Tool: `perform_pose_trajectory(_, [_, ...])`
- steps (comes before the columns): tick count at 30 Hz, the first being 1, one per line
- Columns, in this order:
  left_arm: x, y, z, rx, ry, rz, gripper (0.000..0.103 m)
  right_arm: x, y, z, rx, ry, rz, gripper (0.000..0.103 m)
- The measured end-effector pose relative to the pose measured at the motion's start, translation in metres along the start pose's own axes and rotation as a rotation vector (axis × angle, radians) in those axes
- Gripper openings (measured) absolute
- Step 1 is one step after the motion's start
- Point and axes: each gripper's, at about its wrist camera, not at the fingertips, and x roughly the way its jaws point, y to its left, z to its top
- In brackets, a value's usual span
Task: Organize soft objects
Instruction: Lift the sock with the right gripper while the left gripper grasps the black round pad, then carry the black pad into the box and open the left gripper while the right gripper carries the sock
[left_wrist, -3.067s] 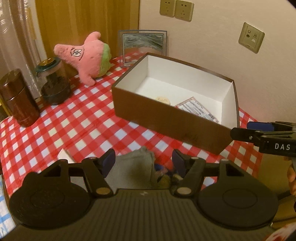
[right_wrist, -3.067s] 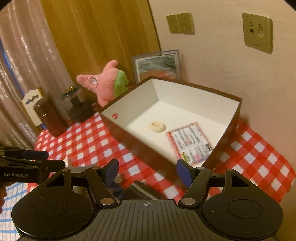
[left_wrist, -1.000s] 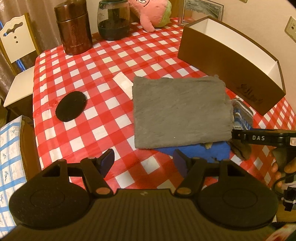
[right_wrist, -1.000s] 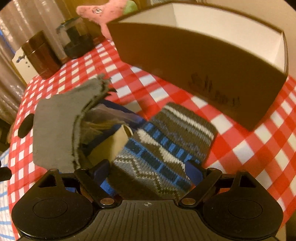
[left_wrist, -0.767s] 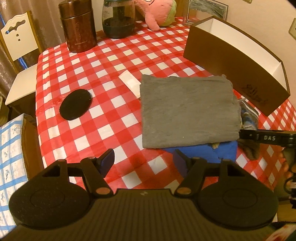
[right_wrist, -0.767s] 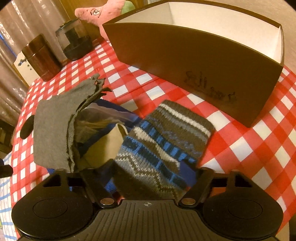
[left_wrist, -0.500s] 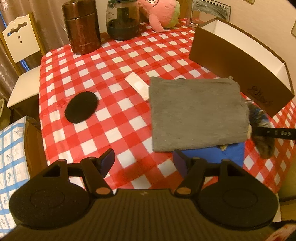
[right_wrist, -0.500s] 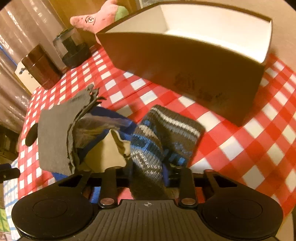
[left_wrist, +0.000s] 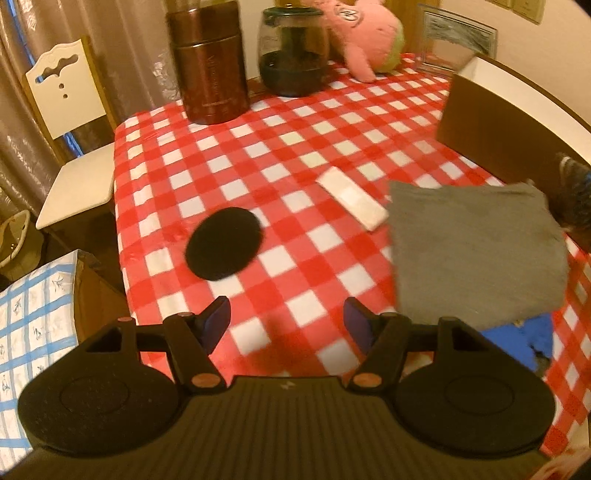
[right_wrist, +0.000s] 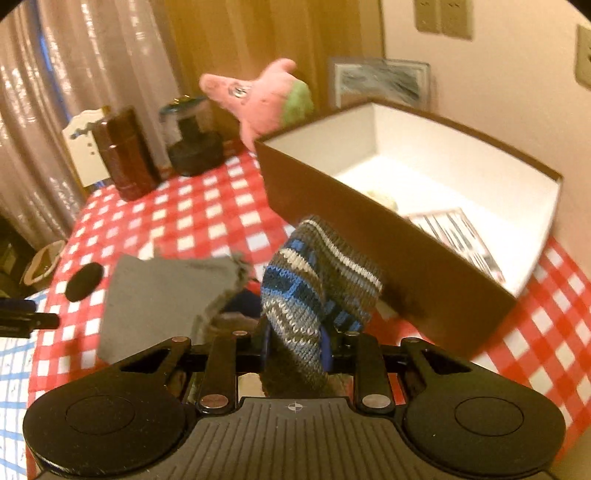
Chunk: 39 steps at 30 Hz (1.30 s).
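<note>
My right gripper (right_wrist: 294, 345) is shut on a knitted sock (right_wrist: 314, 280) with grey, blue and white stripes, held up off the table in front of the brown box (right_wrist: 406, 251). The sock (left_wrist: 574, 192) shows at the right edge of the left wrist view. A folded grey cloth (left_wrist: 472, 251) lies on a blue cloth (left_wrist: 524, 339) beside the box (left_wrist: 498, 122). My left gripper (left_wrist: 286, 317) hangs over bare checked tablecloth left of the pile. Its jaws stand wide and are closing slightly, with nothing between them. A pink plush (left_wrist: 365, 40) sits at the table's far edge.
A brown canister (left_wrist: 210, 62) and a glass jar (left_wrist: 293, 51) stand at the far side. A black oval disc (left_wrist: 223, 247) and a white flat packet (left_wrist: 351, 197) lie mid-table. The box holds a printed packet (right_wrist: 458, 236). A white chair (left_wrist: 70, 122) stands left of the table.
My right gripper went from open around the sock to shut on it and raised it off the table. My left gripper drifted left, away from the cloth pile.
</note>
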Motion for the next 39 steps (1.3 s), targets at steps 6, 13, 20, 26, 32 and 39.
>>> perform_pose_trajectory(6, [0.028, 0.025, 0.011, 0.079, -0.013, 0.022, 0.067, 0.013, 0.018, 0.020, -0.057, -0.009, 0.032, 0.026])
perform_pose_trajectory(13, [0.063, 0.047, 0.029, 0.136, 0.003, 0.012, 0.067, 0.039, 0.029, 0.039, -0.095, 0.003, 0.041, 0.026])
perform_pose_trajectory(20, [0.092, 0.056, 0.043, 0.175, 0.038, -0.032, 0.067, 0.053, 0.029, 0.047, -0.098, 0.015, 0.028, 0.026])
perform_pose_trajectory(26, [0.110, 0.058, 0.049, 0.201, 0.062, -0.043, 0.068, 0.060, 0.025, 0.049, -0.089, 0.028, 0.017, 0.026])
perform_pose_trajectory(32, [0.111, 0.062, 0.053, 0.170, 0.068, -0.060, 0.064, 0.062, 0.023, 0.050, -0.087, 0.032, 0.012, 0.026])
perform_pose_trajectory(39, [0.103, 0.056, 0.050, 0.142, 0.076, -0.033, 0.061, 0.056, 0.022, 0.052, -0.092, 0.009, 0.021, 0.026])
